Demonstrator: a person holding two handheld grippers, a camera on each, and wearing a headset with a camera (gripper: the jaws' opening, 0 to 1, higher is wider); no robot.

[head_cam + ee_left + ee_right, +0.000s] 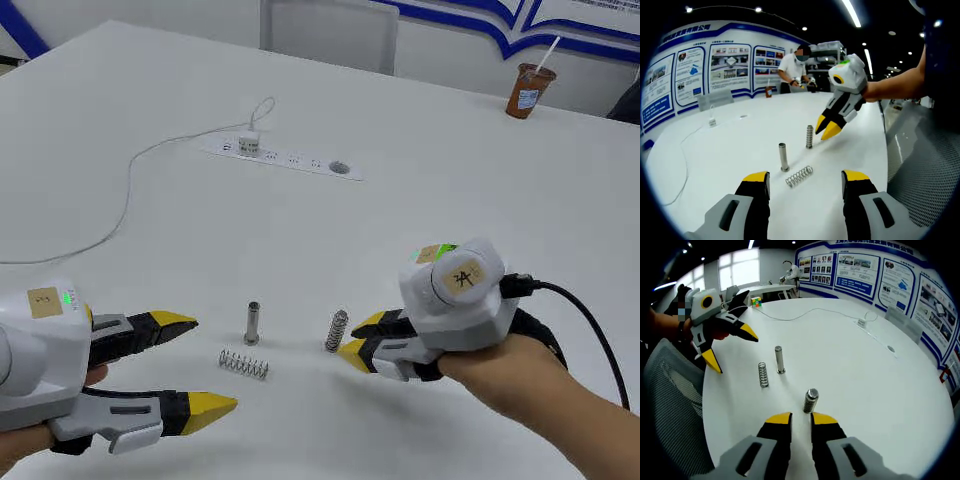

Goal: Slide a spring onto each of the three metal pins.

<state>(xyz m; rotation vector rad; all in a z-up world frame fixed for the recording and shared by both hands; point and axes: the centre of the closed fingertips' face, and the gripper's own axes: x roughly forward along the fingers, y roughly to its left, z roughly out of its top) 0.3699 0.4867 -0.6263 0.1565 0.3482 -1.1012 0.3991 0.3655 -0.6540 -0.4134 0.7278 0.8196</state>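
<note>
A bare metal pin [252,322] [783,156] [778,359] stands upright on the white table [420,210]. A loose spring [244,363] [799,176] [762,374] lies flat just in front of it. To its right a second pin wearing a spring [337,330] [809,136] [811,400] stands upright. My left gripper [210,362] [806,176] [734,351] is wide open and empty, a short way left of the loose spring. My right gripper [355,338] [826,127] [801,417] is slightly open and empty, its tips just right of the sprung pin, not touching it.
A white power strip [285,158] with a plugged-in adapter and a trailing cable [130,190] lies further back. A brown cup with a straw [526,90] stands at the far right edge. A chair back [330,30] rises behind the table. A person [795,70] stands in the background.
</note>
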